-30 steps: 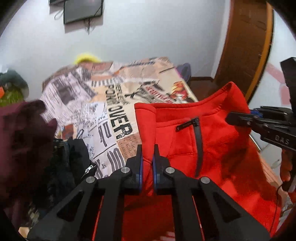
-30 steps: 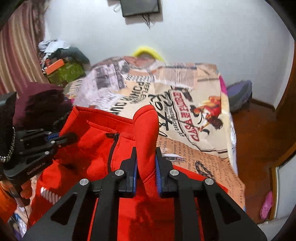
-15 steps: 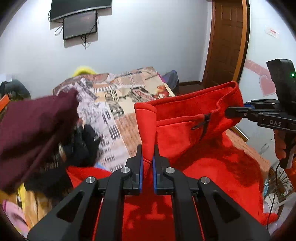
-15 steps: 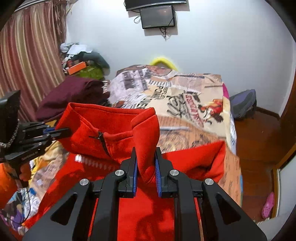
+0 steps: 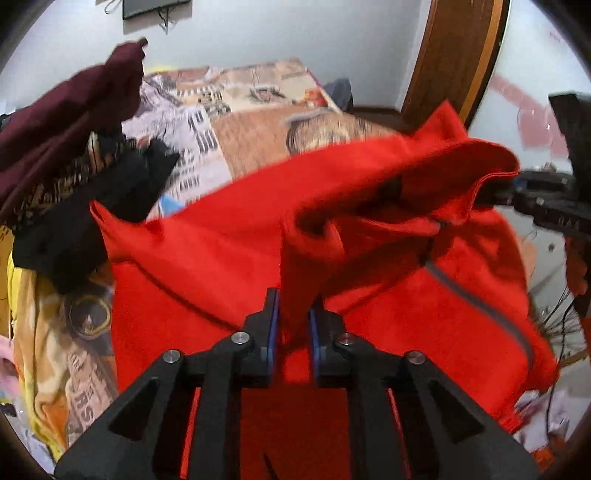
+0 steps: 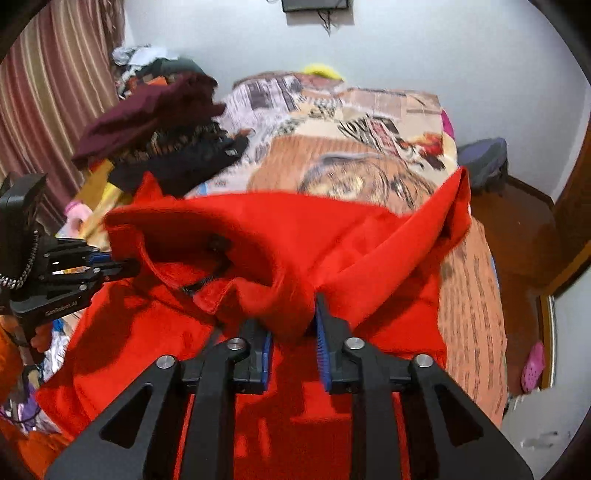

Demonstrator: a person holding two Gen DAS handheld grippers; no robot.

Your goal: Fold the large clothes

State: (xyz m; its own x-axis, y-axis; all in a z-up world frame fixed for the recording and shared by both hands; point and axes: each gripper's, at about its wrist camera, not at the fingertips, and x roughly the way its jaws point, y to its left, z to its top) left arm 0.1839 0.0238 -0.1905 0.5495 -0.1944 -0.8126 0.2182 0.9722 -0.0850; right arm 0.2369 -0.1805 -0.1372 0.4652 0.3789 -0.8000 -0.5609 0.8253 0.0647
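You have the red fleece jacket (image 5: 229, 254) spread over the near end of the bed (image 5: 258, 129), its collar lifted between your two tools. Your left tool (image 5: 293, 321) has just been easing its jaws apart, and a fold of red fabric stands between the blue pads; whether they press on it you cannot tell from here. Your right tool (image 6: 291, 328) has likewise been opening, with a thick bunch of collar between its pads, grip unclear. The bed carries a newspaper-print cover (image 6: 369, 122) reaching to the far edge by the white wall (image 6: 443, 48). A heap of dark clothes (image 6: 166, 129), maroon on top, sits along the bed's left edge near the striped curtain (image 6: 48, 92). A screen (image 6: 314, 4) hangs on the wall; the wooden door (image 5: 454, 51) stands beyond the bed's right far corner.
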